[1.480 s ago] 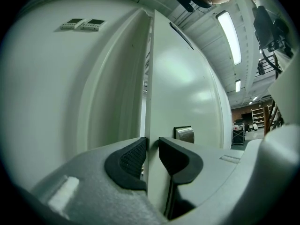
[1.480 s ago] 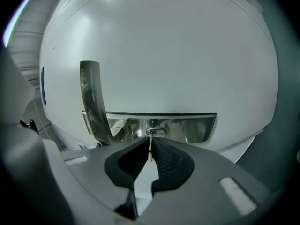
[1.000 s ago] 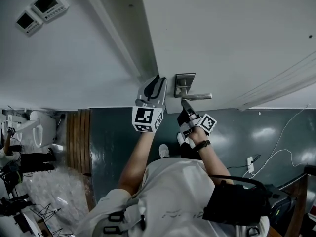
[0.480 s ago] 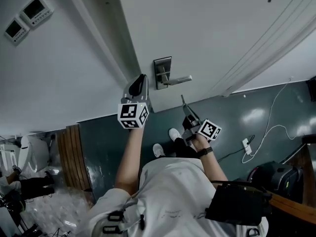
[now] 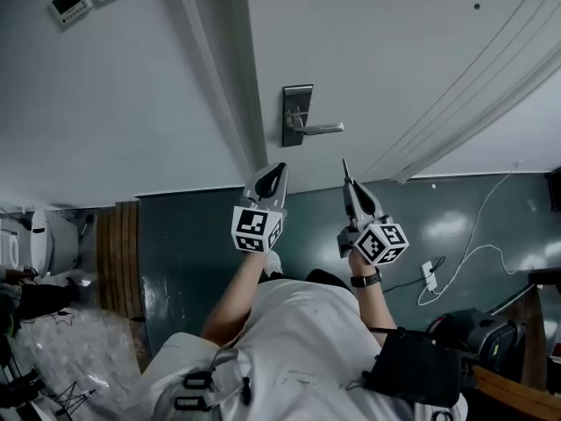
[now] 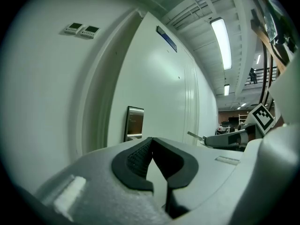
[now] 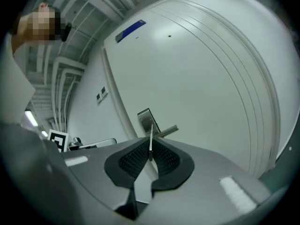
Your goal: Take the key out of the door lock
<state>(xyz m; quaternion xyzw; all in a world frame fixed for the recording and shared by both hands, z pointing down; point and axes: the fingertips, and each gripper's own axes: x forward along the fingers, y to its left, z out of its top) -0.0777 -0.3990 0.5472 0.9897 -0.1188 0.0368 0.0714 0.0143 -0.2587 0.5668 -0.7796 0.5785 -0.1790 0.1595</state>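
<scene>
Step in hand: extraction looks done. The key (image 7: pixel 150 143) is out of the lock. It sits edge-on between the ribbed pads of the right hand-held gripper (image 7: pixel 150 150). The jaws are narrow and clamped on its near end, and the blade points towards the door (image 5: pixel 412 51). In the head view the blade tip stands clear of the lock plate (image 5: pixel 297 115). It lies below and right of the lever handle (image 5: pixel 323 129) and touches neither. The keyhole is too small to make out.

Left hand-held gripper (image 6: pixel 151 144): the jaws have just been closing and now meet, with nothing between them. It hangs beside the right one, apart from the plate.

Judgement: the core of the task is complete and only the carry-off remains. The next move calls for a steady pinch, since thin flat metal could pivot or slip in the pads. The right hand must also draw back without knocking the lever. No set-down place is in view.
</scene>
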